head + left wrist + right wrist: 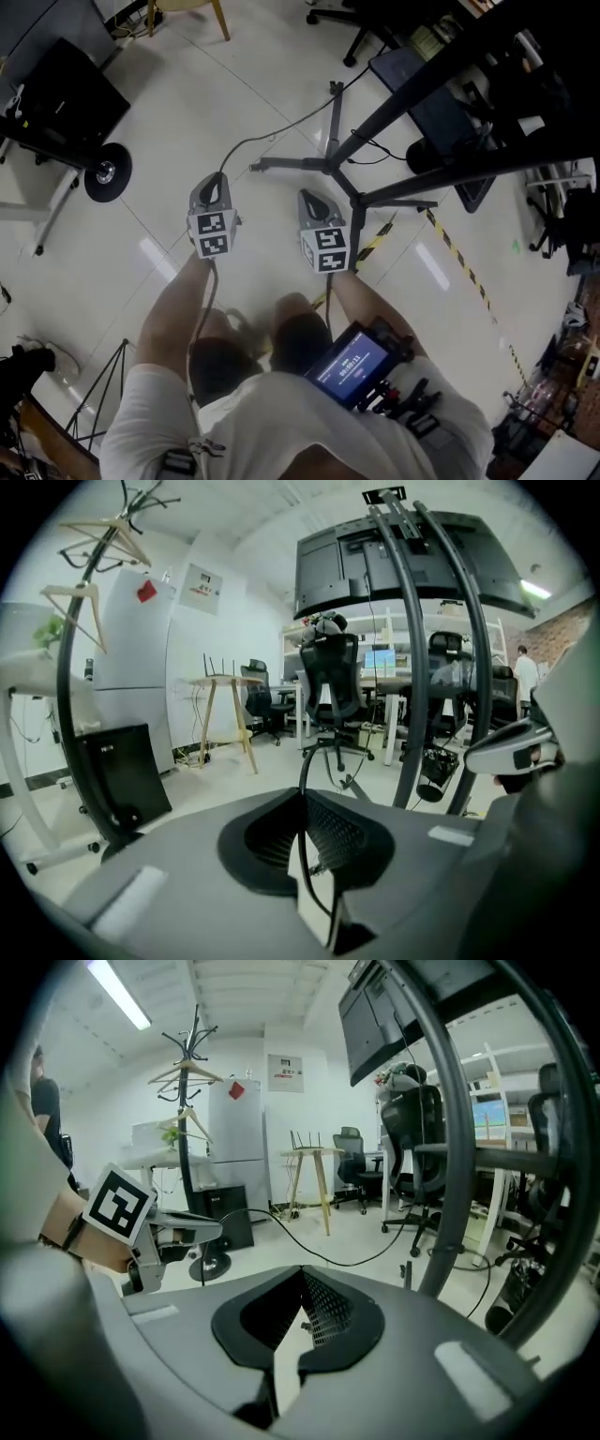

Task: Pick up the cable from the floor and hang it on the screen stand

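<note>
Thin black cable [272, 134], pinched in left tool [217, 178], arcs toward black screen stand [330, 167]

The head view looks steeply down from above the person onto the floor [187, 103]. It takes in the left gripper [217, 180], the right gripper [310, 199] and the feet of the screen stand [328, 167] just ahead. Each gripper view sits low behind its own jaws and looks level across the room, with the stand close in front. The right gripper view also catches the left gripper at its left edge, and all three views share the stand and the cable [281, 129].
</note>
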Available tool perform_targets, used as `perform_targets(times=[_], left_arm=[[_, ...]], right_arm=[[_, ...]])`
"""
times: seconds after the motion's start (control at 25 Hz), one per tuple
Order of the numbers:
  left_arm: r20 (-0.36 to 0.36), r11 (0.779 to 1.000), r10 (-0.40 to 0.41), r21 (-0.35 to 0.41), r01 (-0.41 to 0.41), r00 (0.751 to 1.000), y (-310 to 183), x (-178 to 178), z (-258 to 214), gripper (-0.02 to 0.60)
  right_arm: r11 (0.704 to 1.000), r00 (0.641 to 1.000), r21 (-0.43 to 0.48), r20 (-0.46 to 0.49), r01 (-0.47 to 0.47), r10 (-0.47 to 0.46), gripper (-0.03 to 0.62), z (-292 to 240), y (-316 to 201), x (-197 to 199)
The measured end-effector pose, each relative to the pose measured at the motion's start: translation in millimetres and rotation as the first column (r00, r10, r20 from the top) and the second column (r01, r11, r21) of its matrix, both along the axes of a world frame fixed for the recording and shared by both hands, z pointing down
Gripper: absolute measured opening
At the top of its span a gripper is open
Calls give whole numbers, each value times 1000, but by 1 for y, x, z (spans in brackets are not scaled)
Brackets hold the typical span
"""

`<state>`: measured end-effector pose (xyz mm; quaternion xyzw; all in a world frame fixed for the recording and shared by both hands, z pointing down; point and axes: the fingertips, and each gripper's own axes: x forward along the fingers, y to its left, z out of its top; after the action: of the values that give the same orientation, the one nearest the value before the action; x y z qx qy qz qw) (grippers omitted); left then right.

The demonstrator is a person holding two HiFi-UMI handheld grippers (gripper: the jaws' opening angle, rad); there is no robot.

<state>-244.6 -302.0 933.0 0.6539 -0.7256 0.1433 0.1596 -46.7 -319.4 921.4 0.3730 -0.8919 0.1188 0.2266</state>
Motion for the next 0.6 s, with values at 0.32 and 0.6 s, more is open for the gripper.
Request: perform_targets(times=[0.32,0.6], left_arm=[[5,994,-22,109,22,1000,36,-19,-229,18],[27,976,13,218,-18,1000,50,-17,-395,18]], right_arm=[[996,999,84,39,17,-20,14,-217,15,-18],[977,995,215,100,6,-28,14,-391,18,-20]])
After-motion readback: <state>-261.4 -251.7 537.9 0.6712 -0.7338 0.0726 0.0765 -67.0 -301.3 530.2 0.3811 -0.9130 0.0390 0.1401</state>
